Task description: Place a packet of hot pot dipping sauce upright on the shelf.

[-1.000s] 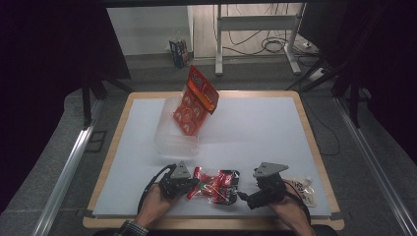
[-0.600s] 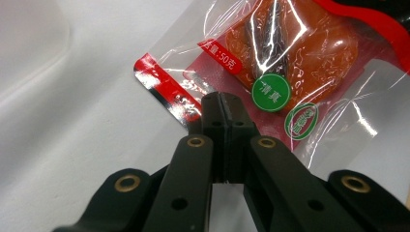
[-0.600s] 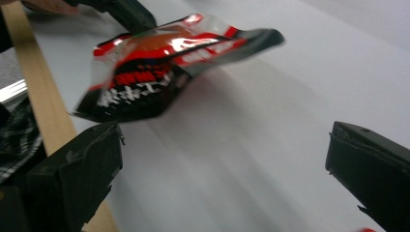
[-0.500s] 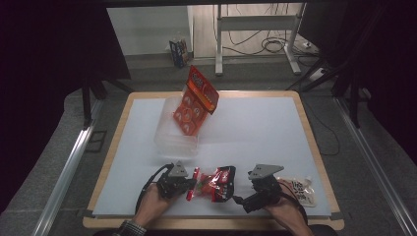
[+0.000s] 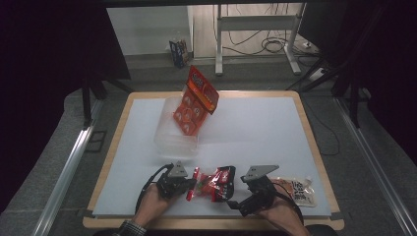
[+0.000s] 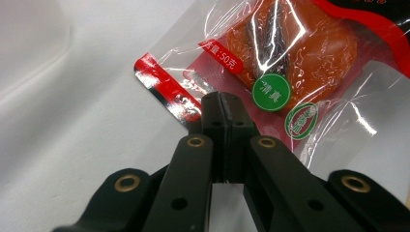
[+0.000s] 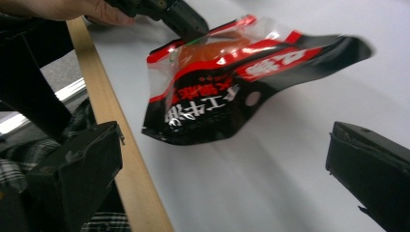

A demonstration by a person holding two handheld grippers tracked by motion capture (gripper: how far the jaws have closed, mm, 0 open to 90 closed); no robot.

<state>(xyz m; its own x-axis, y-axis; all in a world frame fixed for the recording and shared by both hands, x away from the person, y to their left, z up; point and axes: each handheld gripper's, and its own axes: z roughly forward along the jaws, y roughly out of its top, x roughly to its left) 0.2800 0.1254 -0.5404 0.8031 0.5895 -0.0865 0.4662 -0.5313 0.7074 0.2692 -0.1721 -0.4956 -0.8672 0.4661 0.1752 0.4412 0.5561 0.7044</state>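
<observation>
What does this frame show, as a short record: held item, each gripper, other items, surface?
held item: red snack packet, lifted at one corner, near the table's front edge
left gripper: shut on the packet's corner
right gripper: open, facing the packet, not touching it
other items: orange bag leaning in a clear tub; pale pouch beside the right gripper
surface: white table with wooden rim

The right gripper [image 5: 235, 195] now stands clear of the snack packet [image 5: 212, 183], its jaws spread wide, where earlier it met the packet's right end. The packet sits narrower and more bunched near the table's [image 5: 255, 132] front edge than a second ago.
</observation>
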